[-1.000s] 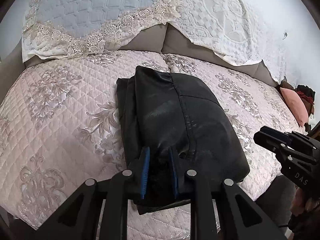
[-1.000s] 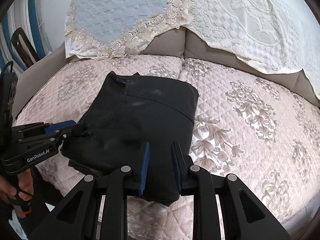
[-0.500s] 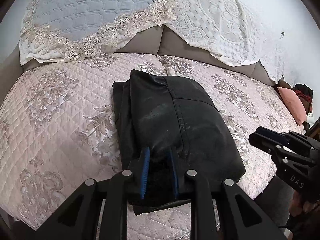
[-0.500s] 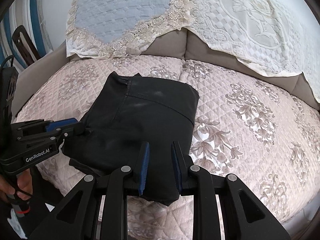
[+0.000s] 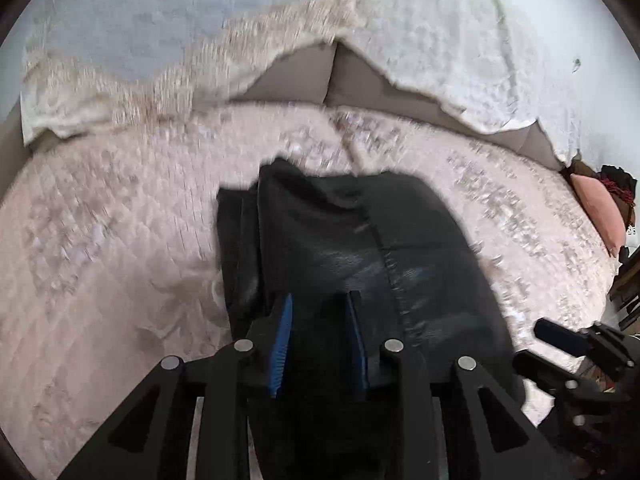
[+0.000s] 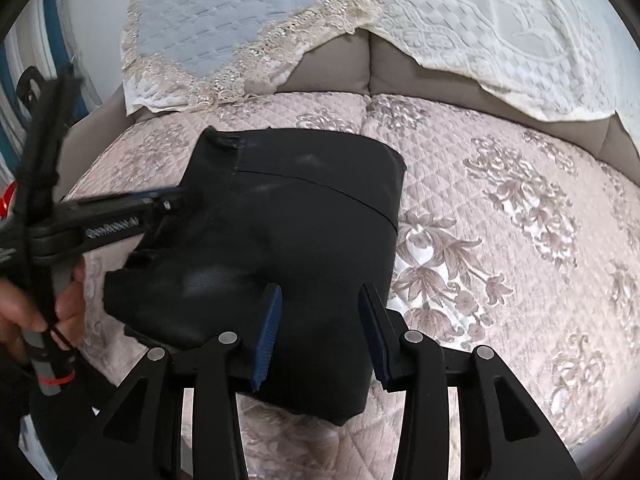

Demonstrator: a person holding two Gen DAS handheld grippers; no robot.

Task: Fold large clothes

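Bed: quilted cover [image 6: 500, 240] carries the fold; I keep pressure light.
Garment: black garment [image 6: 288, 240] folded mid-bed, near the front edge.
Right gripper [image 6: 320, 334]: jaws just widened, released over its near hem.
Left gripper [image 5: 320, 340]: jaws parting, garment between, grip unclear; I'd let go slowly.

Both your grippers have just been opening: the right gripper [image 6: 320, 332] now stands clearly wider over the folded black leather garment [image 6: 288, 232], the left gripper [image 5: 319, 336] a little wider with the leather between its fingers [image 5: 282, 336]. Your left one has pushed forward, blurring its view
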